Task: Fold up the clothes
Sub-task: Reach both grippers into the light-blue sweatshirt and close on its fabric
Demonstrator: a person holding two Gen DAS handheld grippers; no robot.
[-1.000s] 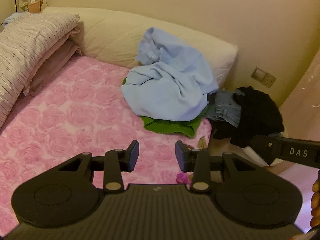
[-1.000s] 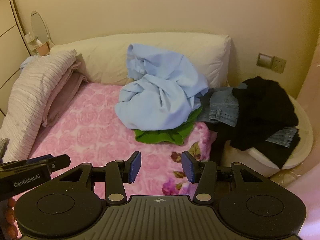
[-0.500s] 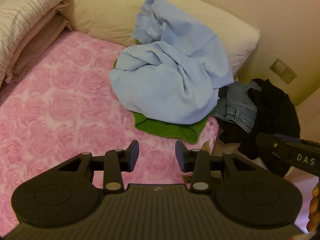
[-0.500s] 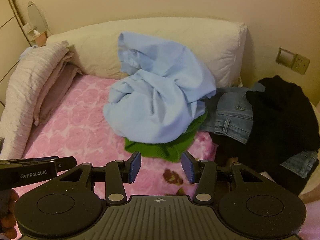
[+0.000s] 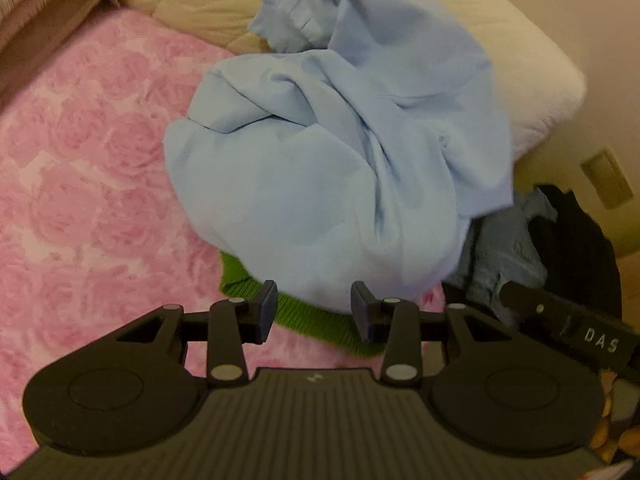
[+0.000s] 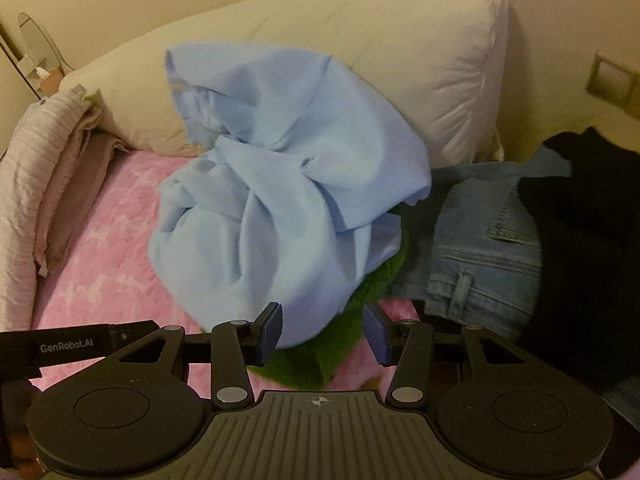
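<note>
**Both grippers poised over the laundry heap**

The left gripper (image 5: 313, 311) has its jaws parted with nothing between them, aimed steeply down at the near hem of the crumpled light-blue cotton garment (image 5: 340, 168). The right gripper (image 6: 323, 334) is likewise spread and empty, just beside it. Under the blue garment's near edge peeks a green ribbed knit (image 5: 308, 320). To the left lies open pink rose-patterned bedspread (image 5: 88, 168); to the right crowd faded blue denim jeans (image 6: 480, 248) and a black garment (image 6: 580, 240). A long cream pillow (image 6: 360, 60) borders the far side.
</note>
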